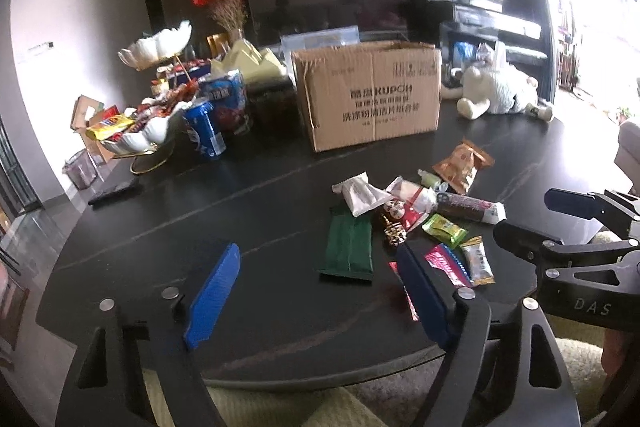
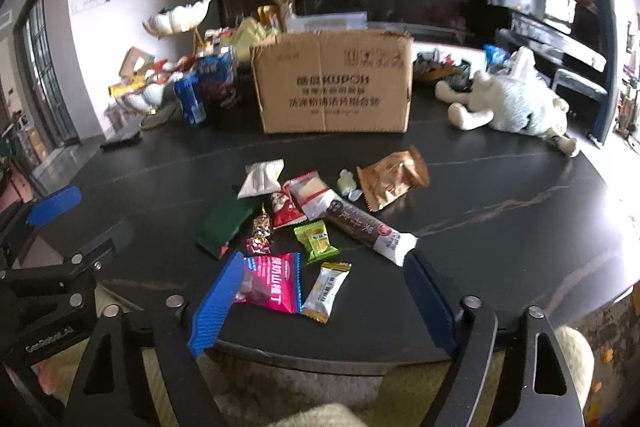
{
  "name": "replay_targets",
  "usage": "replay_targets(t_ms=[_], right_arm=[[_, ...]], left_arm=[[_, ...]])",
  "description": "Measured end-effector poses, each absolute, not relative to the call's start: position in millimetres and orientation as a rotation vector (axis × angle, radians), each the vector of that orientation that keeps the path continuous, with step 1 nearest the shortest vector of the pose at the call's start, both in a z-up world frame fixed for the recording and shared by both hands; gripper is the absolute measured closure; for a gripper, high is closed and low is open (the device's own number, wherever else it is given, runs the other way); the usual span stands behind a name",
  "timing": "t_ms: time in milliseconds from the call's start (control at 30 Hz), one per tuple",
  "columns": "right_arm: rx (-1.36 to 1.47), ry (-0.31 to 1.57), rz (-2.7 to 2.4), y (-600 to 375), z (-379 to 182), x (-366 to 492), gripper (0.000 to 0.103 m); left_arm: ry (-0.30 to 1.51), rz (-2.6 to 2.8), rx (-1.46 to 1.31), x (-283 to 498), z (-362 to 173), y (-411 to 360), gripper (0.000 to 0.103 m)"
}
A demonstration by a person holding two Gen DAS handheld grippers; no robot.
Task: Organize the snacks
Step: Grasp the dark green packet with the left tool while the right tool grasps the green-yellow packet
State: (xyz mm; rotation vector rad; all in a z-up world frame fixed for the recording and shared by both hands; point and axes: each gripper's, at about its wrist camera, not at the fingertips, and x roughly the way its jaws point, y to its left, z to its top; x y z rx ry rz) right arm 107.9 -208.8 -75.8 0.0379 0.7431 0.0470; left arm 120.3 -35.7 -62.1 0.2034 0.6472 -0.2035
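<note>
We hold 2 wide-open, empty tools: left hand-held gripper (image 1: 316,291), right hand-held gripper (image 2: 322,301). Next, grab the pink packet (image 2: 274,283) just ahead.

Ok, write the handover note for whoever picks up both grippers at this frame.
Left gripper: open, empty, hovering near the table's front edge, beside the flat dark green packet.
Right gripper: open, empty, its fingers either side of the pink foil snack packet and small white-and-gold sachet.
The remaining loose snacks lie in a pile on the black table, in front of the brown cardboard box.
Done: nothing visibly sorted from this pile.
Left: pick up every loose snack.
</note>
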Motion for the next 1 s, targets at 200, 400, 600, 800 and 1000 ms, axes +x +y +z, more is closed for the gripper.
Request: replay_targets(t_ms=[200, 400, 600, 800, 1000], right_arm=[[0.031, 0.795, 0.069, -208.9, -87.1, 141.2, 0.031], [0.023, 0.851, 0.090, -210.3, -106.2, 163.4, 0.038], [0.042, 0.914, 0.103, -214.1, -126.4, 180.6, 0.045], [0.054, 0.944, 0.132, -212.6, -135.6, 187.7, 0.049], [0.057, 0.958, 0.139, -214.8, -140.5, 193.3, 0.053]], left_arm=[[0.726, -0.242, 0.195, 153.0, -76.9, -40.0, 0.023], [0.808, -0.272, 0.191, 181.6, -101.1, -45.4, 0.029], [0.872, -0.296, 0.195, 199.3, -121.9, -51.9, 0.033], [0.907, -0.326, 0.186, 212.3, -133.3, -57.5, 0.036], [0.934, -0.338, 0.182, 222.1, -142.1, -59.9, 0.038]])
